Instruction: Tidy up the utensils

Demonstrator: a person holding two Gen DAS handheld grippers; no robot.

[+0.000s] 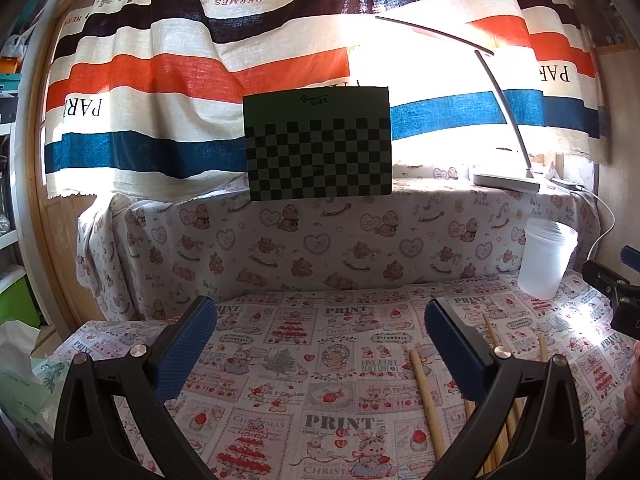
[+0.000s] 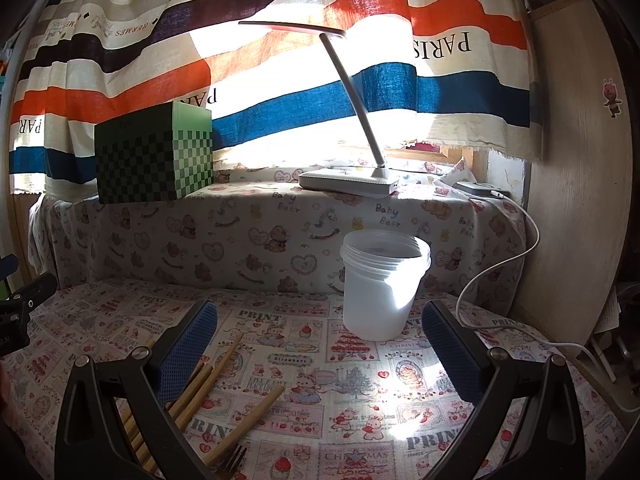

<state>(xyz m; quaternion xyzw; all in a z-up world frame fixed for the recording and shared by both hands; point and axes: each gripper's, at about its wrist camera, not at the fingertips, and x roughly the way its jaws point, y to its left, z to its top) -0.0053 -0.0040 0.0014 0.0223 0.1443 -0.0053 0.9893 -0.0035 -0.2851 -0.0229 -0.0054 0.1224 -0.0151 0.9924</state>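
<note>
Left gripper [image 1: 320, 354]: held low over the worktop, pointed forward and level; jaws spread wide, nothing gripped between them.
Left pads [image 1: 182, 354]: blue and textured, set on black arms; both are seen, well apart.
Right gripper [image 2: 320, 354]: held low over the worktop, pointed forward; jaws spread wide, nothing gripped between them.
Right pads [image 2: 188, 354]: blue and textured, on black arms, well apart.
Relative pose: the two grippers are held side by side, each black frame being caught at the edge of the other's view.
Hand [image 1: 632, 384]: a sliver is seen at the right edge of the left wrist view; its grip cannot be made out.
</note>
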